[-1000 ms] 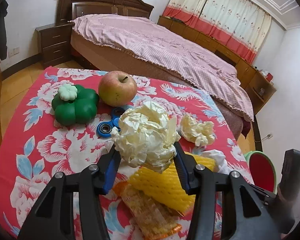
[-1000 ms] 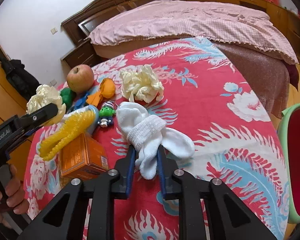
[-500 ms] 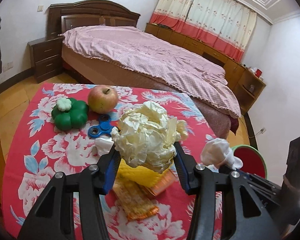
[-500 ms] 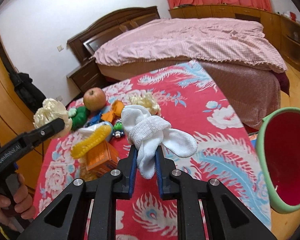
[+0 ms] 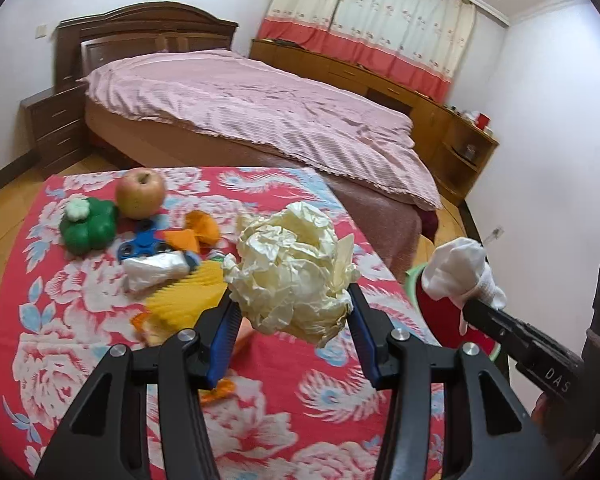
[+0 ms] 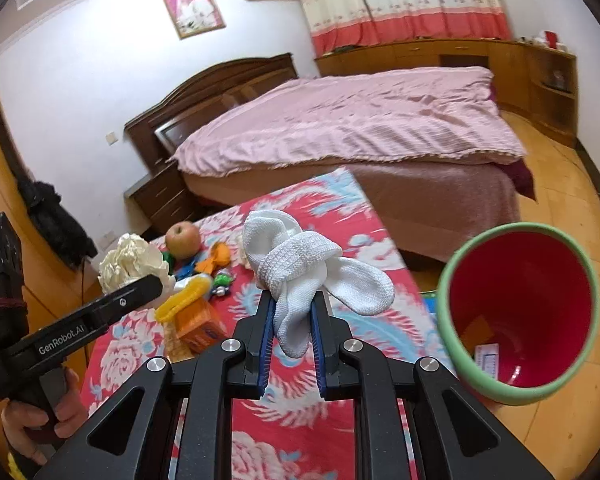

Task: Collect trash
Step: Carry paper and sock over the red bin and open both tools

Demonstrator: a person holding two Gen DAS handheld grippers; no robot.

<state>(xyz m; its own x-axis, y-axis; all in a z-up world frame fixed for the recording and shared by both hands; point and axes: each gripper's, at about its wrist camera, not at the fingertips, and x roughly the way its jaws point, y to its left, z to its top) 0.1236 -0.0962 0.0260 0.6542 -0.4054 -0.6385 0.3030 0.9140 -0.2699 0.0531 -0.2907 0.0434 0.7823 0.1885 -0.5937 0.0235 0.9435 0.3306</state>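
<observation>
My left gripper is shut on a crumpled cream paper ball, held up above the red flowered tablecloth. The same paper ball shows at the left of the right wrist view. My right gripper is shut on a knotted white sock, lifted off the table; the sock also appears at the right of the left wrist view. A red bin with a green rim stands on the floor beside the table's right edge, with a scrap of paper inside.
On the tablecloth lie an apple, a green clover-shaped toy, a blue spinner, orange peel, a yellow foam net and an orange box. A bed stands beyond the table.
Both grippers have risen and swung right, away from the table's clutter toward the bin. The sock came off the tablecloth, and the bin's opening has come fully into the right wrist view.
</observation>
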